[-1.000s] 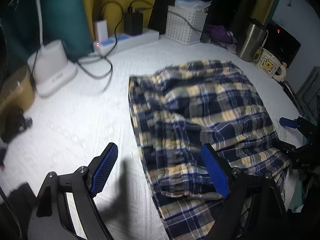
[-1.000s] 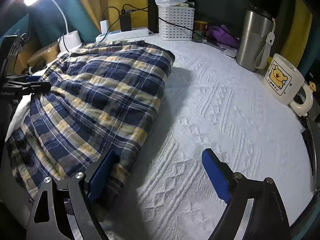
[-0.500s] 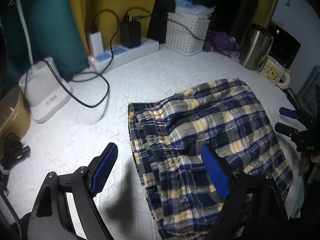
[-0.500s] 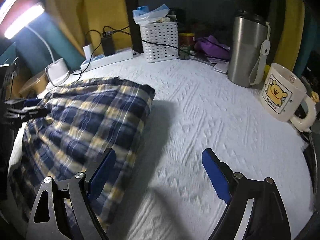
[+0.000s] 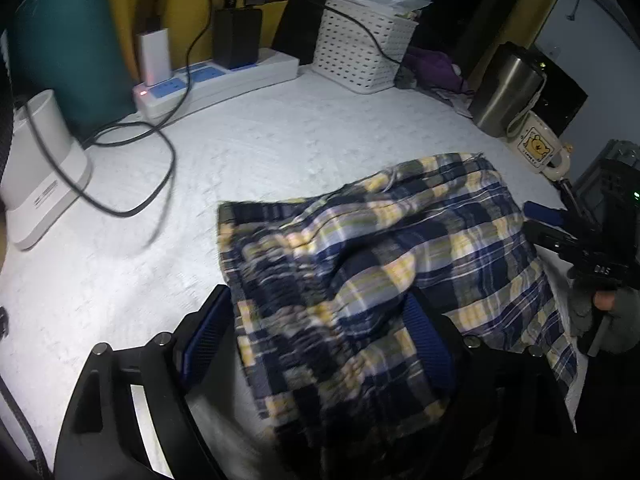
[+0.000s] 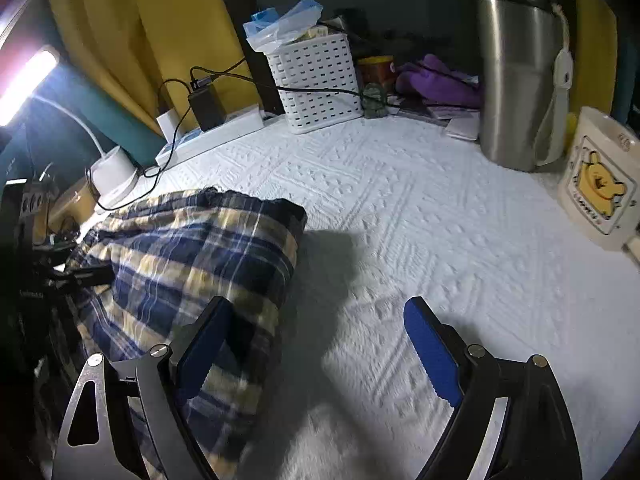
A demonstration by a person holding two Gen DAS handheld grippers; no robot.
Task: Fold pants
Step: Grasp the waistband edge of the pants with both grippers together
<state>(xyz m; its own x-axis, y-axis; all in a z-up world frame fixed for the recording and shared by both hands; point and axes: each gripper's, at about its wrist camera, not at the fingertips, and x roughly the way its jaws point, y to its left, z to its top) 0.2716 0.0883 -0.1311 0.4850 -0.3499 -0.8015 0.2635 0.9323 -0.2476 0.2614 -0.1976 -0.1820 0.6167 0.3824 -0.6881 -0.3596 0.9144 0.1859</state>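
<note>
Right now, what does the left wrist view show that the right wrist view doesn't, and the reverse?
Only the left wrist view: the pants' gathered waistband side, with the open left gripper astride it. Only the right: the lit lamp head, an orange-lidded jar, the open right gripper over the pants' edge. Shared: pants, basket, tumbler, mug, power strip.

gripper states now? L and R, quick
Left gripper: open, jaws wide, plaid pants bunched between the fingers, not clamped.
Right gripper: open, holding nothing; its left finger lies against the pants' edge.

Home bedroom corner: quilted bedspread point(image 6: 400, 216), power strip point(image 5: 224, 80), cartoon mug point(image 6: 596, 184).
</note>
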